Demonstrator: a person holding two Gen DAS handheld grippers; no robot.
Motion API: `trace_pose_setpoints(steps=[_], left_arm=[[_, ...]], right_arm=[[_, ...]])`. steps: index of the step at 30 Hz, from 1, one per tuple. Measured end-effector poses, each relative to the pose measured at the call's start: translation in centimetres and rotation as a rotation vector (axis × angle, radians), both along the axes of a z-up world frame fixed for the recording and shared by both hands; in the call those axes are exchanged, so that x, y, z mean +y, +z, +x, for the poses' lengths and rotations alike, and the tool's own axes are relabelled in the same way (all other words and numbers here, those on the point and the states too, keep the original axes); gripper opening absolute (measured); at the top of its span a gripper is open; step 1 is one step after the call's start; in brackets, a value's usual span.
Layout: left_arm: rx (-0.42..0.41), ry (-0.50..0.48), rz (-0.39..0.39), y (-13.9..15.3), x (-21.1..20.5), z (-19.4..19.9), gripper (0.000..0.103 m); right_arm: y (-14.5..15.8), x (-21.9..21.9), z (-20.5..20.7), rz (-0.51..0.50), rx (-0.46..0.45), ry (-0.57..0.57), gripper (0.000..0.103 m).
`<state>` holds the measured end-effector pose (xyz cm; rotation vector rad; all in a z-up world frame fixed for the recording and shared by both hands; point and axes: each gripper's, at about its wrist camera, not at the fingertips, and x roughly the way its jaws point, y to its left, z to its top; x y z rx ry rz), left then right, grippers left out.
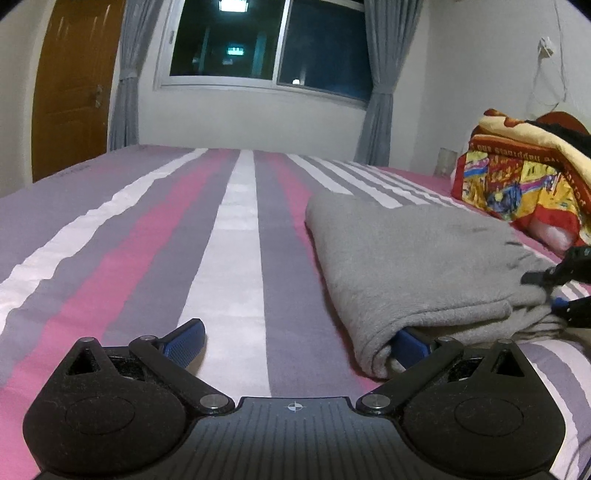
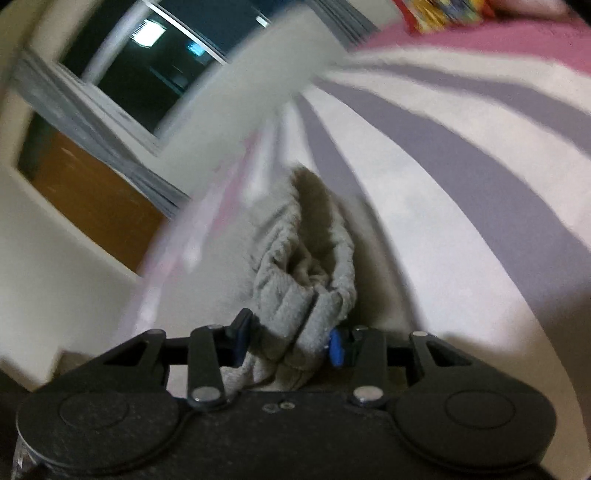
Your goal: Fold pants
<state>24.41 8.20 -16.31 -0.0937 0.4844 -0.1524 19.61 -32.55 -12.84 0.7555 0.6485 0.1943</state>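
Left tongs (image 1: 295, 341): spread wide, one finger tucked under the near fold | Right tongs (image 2: 286, 341): clamped on bunched waistband (blurred view) | Pants (image 1: 417, 266): grey, lying on bed (image 1: 236, 229), folded into a thick bundle | Progress: seemingly late; final fold and release likely left | Beyond: blanket (image 1: 517, 181), window (image 1: 266, 40)

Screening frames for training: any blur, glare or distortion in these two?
Left wrist view: sharp, dim indoor light, ceiling lamp reflected in the dark window, fisheye bending the striped bed; gray pants well resolved. Right wrist view: heavy motion blur on the window, door and stripes; only the pants cuff between the right gripper fingers stays fairly crisp.
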Motion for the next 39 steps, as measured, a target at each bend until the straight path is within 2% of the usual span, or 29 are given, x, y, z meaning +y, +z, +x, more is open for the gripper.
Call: trace_pose_setpoints(steps=[1,5,6,8,10,11,12,13,15,18,19,22,24,25,26,27,29,32,34,36,39], left_arm=[[0.003,0.003,0.003,0.0,0.0,-0.1,0.103],[0.014,-0.004,-0.011,-0.1,0.1,0.0,0.103],[0.025,-0.009,-0.014,-0.2,0.1,0.1,0.103],[0.073,-0.018,-0.047,-0.4,0.5,0.5,0.103],[0.130,-0.031,-0.090,-0.1,1.3,0.5,0.103],[0.166,-0.049,-0.110,0.4,1.8,0.3,0.103],[0.182,-0.078,-0.119,0.8,2.2,-0.3,0.103],[0.177,-0.098,-0.130,1.3,2.8,-1.1,0.103],[0.116,-0.050,-0.144,2.6,3.7,-2.4,0.103],[0.041,-0.011,-0.180,4.5,3.3,-0.7,0.103],[0.034,0.002,-0.174,4.9,2.6,0.7,0.103],[0.093,0.049,-0.103,4.7,-0.1,5.3,0.103],[0.157,0.032,-0.071,3.2,-1.6,7.8,0.103],[0.200,0.022,-0.050,2.4,-2.1,8.5,0.103],[0.242,0.003,-0.033,1.4,-2.6,9.1,0.103],[0.249,-0.025,-0.049,0.7,-2.8,9.2,0.103],[0.233,-0.047,-0.046,0.7,-2.9,8.8,0.103],[0.223,-0.051,-0.054,1.1,-2.4,8.8,0.103],[0.173,-0.046,-0.045,2.3,-1.8,9.1,0.103],[0.136,-0.053,-0.039,3.6,-1.8,10.8,0.103],[0.131,-0.057,-0.002,4.3,-2.8,14.0,0.103]], right_arm=[[0.1,-0.3,-0.4,0.031,-0.007,-0.015,0.040],[0.6,0.2,-1.8,0.015,-0.068,-0.024,0.040],[-0.2,0.1,-1.8,0.017,-0.042,-0.023,0.038],[-1.3,-1.0,-1.0,0.100,-0.002,-0.022,0.039],[-0.6,-1.7,-1.1,0.120,0.009,-0.034,0.048],[0.1,-2.0,-1.7,0.095,-0.001,-0.053,0.055],[0.7,-2.3,-2.3,0.066,-0.012,-0.069,0.057],[1.4,-2.6,-2.6,0.012,-0.034,-0.074,0.058],[2.9,-2.5,-3.3,-0.120,-0.086,-0.041,0.051],[5.4,0.2,-2.7,-0.381,-0.181,0.073,0.040],[5.8,1.4,-1.4,-0.429,-0.198,0.106,0.037],[6.9,5.1,1.3,-0.584,-0.245,0.191,0.036],[6.6,7.3,2.7,-0.699,-0.267,0.243,0.035],[5.8,7.9,3.3,-0.758,-0.255,0.274,0.035],[5.0,8.2,4.4,-0.821,-0.212,0.295,0.029],[3.6,8.0,4.8,-0.889,-0.154,0.299,0.024],[2.6,6.0,5.0,-0.849,-0.113,0.289,0.026],[2.7,5.9,4.6,-0.858,-0.112,0.289,0.031],[3.1,5.2,5.4,-0.799,-0.095,0.282,0.032],[4.6,4.6,5.1,-0.759,-0.156,0.262,0.033],[6.1,4.8,6.9,-0.769,-0.230,0.258,0.035]])
